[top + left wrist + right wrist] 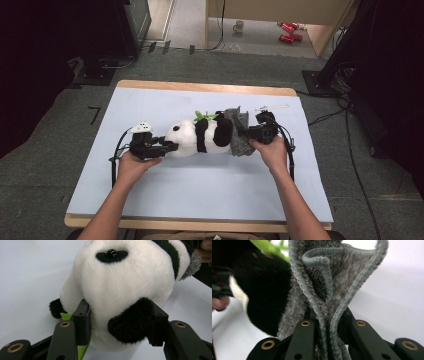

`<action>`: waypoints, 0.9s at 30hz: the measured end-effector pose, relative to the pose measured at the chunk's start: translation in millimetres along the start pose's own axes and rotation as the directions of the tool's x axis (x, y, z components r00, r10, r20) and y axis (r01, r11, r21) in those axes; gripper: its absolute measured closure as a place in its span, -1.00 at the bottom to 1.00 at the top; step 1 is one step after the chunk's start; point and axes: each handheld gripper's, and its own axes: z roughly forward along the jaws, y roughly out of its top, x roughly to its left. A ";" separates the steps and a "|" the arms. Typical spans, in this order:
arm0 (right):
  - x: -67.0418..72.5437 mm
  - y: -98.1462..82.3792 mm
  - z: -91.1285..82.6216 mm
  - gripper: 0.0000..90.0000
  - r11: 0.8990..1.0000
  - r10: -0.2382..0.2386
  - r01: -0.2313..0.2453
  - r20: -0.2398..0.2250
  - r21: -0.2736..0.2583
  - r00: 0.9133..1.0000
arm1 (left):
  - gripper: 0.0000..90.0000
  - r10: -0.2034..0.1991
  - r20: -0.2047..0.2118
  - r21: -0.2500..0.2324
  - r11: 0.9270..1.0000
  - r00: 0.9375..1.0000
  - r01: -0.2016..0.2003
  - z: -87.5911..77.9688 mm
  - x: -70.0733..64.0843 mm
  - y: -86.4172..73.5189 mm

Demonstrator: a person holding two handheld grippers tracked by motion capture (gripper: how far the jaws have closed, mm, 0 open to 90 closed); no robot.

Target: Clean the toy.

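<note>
Table (200,195) carries a pale blue sheet (150,105) over most of its top; bare wood strip shows along the far edge and the near edge; a thin clear item (272,107) lies near the far right corner, too small to identify. Grey carpet floor (50,165) surrounds the table; black cables (350,150) trail across it on the right; beyond the far edge, a mug (239,26) and red cans (289,31) sit on the floor under a wooden desk (280,12); dark equipment stand (120,35) at far left.
</note>
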 end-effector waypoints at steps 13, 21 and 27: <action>14.7 9.6 -39.4 0.79 0.994 -0.027 0.027 0.000 -0.102 1.000 | 0.33 -0.142 0.054 0.073 0.988 0.988 0.138 -5.9 0.7 12.9; 57.2 22.0 -64.6 0.79 0.979 -0.125 0.108 -0.087 -0.173 0.988 | 0.33 -0.162 0.068 0.088 0.984 0.984 0.156 -15.9 -2.0 11.0; 77.2 21.6 -53.6 0.79 0.978 -0.162 0.140 -0.144 -0.153 0.976 | 0.28 -0.156 0.043 0.049 0.987 0.987 0.153 -14.0 -0.6 11.2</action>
